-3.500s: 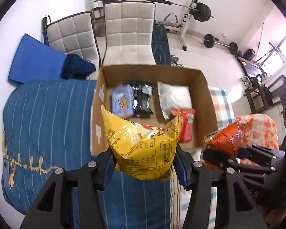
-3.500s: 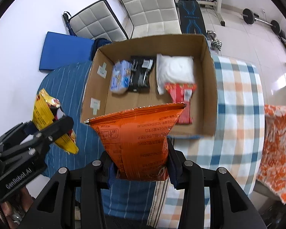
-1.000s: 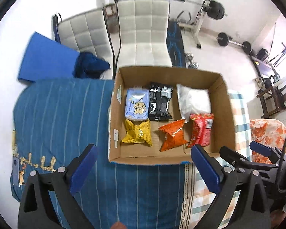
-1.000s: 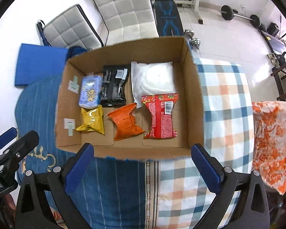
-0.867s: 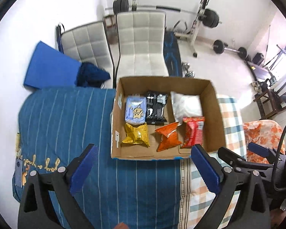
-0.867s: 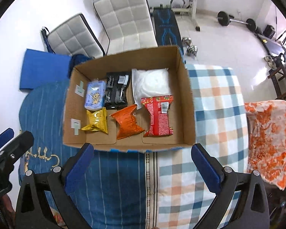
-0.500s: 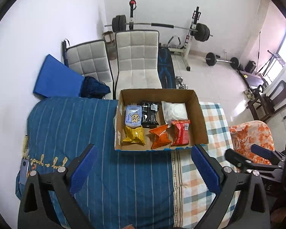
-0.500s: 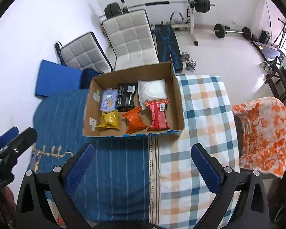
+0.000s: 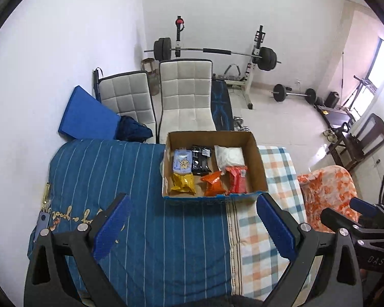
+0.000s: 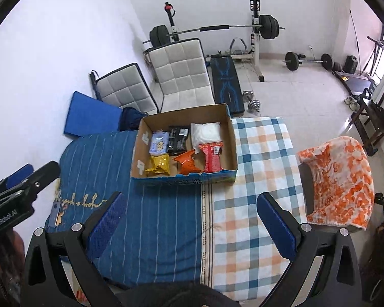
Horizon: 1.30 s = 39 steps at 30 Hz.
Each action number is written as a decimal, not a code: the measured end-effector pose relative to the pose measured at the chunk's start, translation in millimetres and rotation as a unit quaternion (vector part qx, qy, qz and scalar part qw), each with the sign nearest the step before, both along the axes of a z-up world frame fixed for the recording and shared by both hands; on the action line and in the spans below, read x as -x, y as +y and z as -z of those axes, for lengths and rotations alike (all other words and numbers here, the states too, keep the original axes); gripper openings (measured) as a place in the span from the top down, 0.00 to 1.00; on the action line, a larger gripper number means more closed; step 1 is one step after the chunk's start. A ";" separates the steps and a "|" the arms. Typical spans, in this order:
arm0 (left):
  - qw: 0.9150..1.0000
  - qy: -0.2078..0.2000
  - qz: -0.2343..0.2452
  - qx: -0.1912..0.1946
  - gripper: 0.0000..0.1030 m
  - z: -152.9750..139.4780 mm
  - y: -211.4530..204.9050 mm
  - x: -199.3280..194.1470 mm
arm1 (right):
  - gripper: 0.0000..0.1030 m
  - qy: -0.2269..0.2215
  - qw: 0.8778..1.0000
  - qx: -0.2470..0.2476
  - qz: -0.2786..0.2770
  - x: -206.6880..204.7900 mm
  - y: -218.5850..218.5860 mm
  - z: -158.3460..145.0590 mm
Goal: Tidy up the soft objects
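- Six soft packets, among them a yellow crinkled snack bag (image 9: 182, 183) and an orange foil bag (image 9: 213, 182), lie in two rows inside the open brown cardboard box (image 9: 258, 165).
- Left gripper (image 9: 192, 226) and right gripper (image 10: 192, 226): jaws wide, empty, box well ahead of both, neither clearly nearer.
- The box rests on a blue striped cloth (image 9: 115, 179).

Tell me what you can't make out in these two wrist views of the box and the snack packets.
- Print on the packets, for instance the black packet: too small in both views.
- White packet: near end covered by the red packet, right wrist view.
- Cardboard box: floor along the near wall hidden by that wall, left wrist view.
- Right gripper: cut off by the frame edge, left wrist view.
- Left gripper: likewise, right wrist view.
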<state>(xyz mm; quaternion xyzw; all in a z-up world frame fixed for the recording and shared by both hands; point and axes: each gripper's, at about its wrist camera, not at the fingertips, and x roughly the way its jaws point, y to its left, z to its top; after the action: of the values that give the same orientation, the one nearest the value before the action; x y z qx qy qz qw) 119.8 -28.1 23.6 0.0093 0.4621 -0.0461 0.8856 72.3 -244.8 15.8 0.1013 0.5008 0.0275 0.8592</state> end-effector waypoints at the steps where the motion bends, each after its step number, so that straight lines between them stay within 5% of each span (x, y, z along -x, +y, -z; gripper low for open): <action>1: 1.000 0.000 0.004 0.001 0.03 -2.4 -0.7 3.5 | 0.00 -0.002 1.000 0.000 -0.003 3.6 2.1 -3.8; 13: 1.000 -0.026 -0.005 -0.010 0.03 -16.5 -2.1 13.1 | 0.00 -0.040 0.998 0.037 0.014 17.1 3.6 -30.4; 39: 0.999 -0.028 -0.011 -0.019 0.03 -10.9 -6.9 2.6 | 0.00 -0.049 0.998 0.043 0.019 -10.8 -5.3 -29.4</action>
<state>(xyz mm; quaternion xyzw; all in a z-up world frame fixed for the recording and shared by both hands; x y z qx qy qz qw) 117.3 -35.0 34.5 0.0229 0.4381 -0.0274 0.8982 83.1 -250.1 45.2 0.0722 0.4570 -0.0060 0.8865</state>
